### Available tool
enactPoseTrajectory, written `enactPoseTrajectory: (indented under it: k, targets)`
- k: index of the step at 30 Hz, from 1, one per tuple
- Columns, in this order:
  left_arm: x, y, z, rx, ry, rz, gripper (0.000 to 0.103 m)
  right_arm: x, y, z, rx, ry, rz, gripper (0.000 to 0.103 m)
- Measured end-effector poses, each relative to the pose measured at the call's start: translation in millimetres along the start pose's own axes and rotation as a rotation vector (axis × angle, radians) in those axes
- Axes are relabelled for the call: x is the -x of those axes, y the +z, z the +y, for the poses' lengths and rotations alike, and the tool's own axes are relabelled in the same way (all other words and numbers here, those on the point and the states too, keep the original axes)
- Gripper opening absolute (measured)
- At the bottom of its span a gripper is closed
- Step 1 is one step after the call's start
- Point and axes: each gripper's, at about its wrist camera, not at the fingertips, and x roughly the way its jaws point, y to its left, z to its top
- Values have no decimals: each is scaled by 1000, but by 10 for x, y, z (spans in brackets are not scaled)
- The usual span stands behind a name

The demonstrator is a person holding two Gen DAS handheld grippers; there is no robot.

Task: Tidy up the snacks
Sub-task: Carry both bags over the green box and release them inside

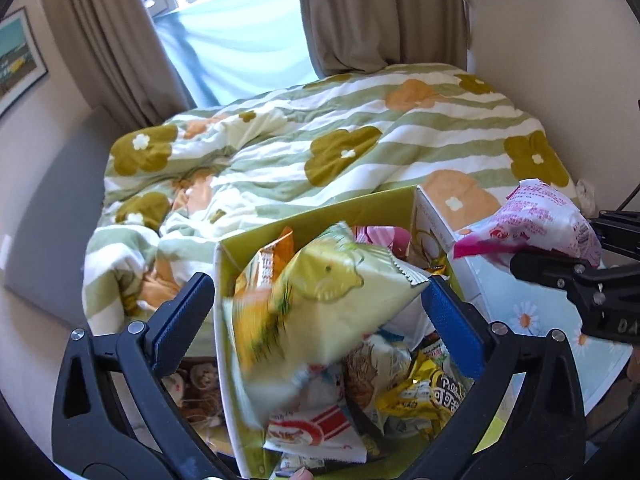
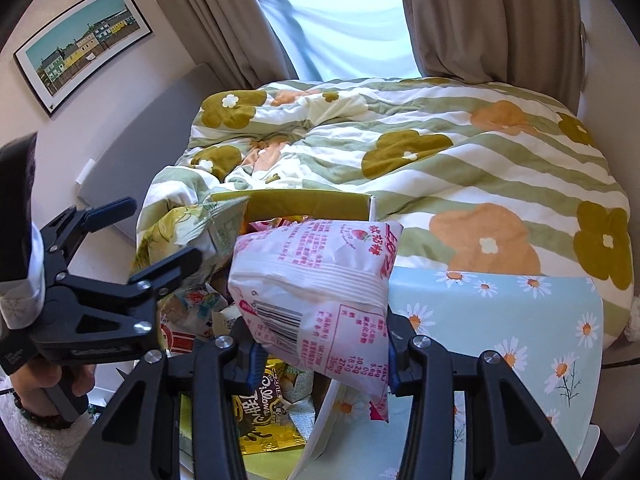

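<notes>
Setting: bedroom; bed [image 2: 460, 152] with a green-striped flower quilt lay behind the work area, curtains and window beyond, a framed picture [image 2: 80, 44] on the wall to the left.

Surface: desk [image 2: 520, 320] under a pale blue daisy cloth, right of the box.

Container: yellow-green cardboard box [image 1: 316, 210], open at the top, already holding many packets; one yellow packet with dark lettering [image 1: 432, 396] lay near the bottom.

Left gripper [image 1: 320, 320]: fingers stood spread wide, blue pads clear of everything. A yellow-green snack bag [image 1: 316, 300] sat between them, untouched and blurred, directly over the box opening. Judged released and dropping in.

Right gripper [image 2: 320, 360]: fingers pinched the lower end of a pink-and-white strawberry packet [image 2: 312, 280]; pads pressed both side edges.

Packet axis: long axis ran forward and up from the fingers, free end pointing toward the box's far wall.

Key relation: pink packet hung over the box's right wall, partly above the opening, partly above the desk. The opening lay left of and below the right fingers.

Nearer hand: left was already over the box; right was at its right rim.

Next move (judgement): shift the packet left until it is fully over the opening, then open.

Risk (judgement): opening now could tip it onto the desk.
</notes>
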Motion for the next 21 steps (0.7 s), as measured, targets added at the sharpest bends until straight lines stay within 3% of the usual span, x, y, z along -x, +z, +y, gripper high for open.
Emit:
enactPoseTrajectory:
  k: [6,21]
  targets:
    - [205,-212,336,113,-23,-12,103,38,15,48,1,-3,-12,42]
    - [488,-523,600,172,24,-31,103,110,-128,369,57,27,-7,42]
